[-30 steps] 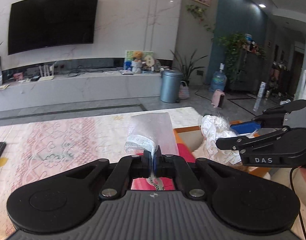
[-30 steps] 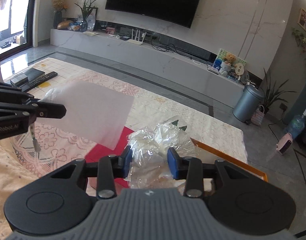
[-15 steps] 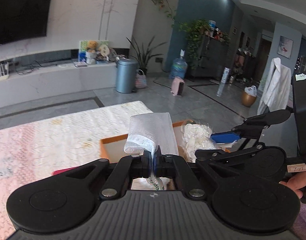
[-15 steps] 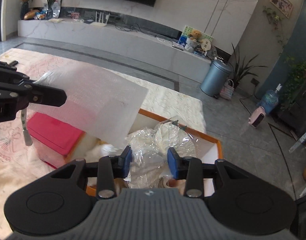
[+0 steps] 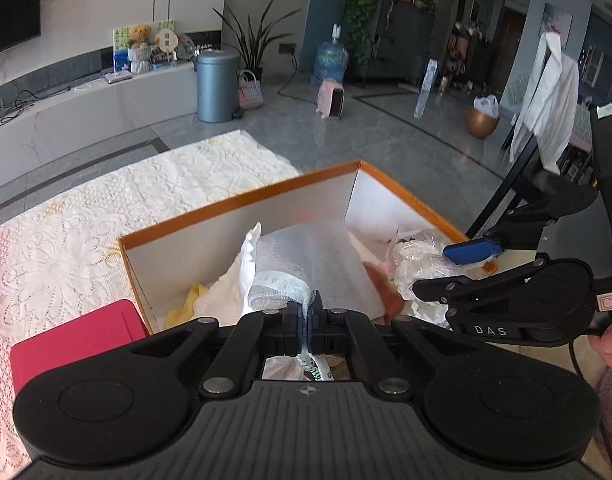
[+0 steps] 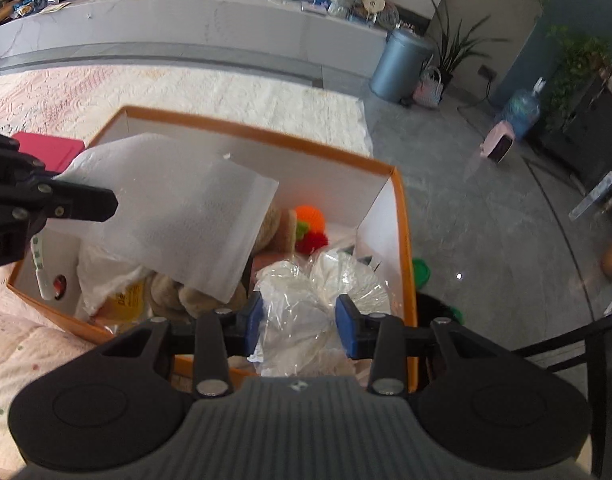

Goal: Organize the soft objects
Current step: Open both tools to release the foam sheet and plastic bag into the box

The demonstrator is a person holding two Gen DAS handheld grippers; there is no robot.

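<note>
Drop-off step. Left gripper [image 5: 305, 322] pinched tight on white foam pouch [image 6: 178, 216], right gripper [image 6: 298, 330] clamping crinkly plastic bag [image 6: 306, 304]; both over orange box [image 6: 402, 240]. Next: lower in, release.

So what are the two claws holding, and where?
The left claw pinches a white foam pouch by its edge. The right claw squeezes a crinkly clear plastic bag around its middle.

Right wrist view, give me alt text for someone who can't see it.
The right gripper holds a crinkled clear plastic bag above an orange-rimmed box of soft toys. At left, the left gripper holds a white foam pouch over the same box.
</note>
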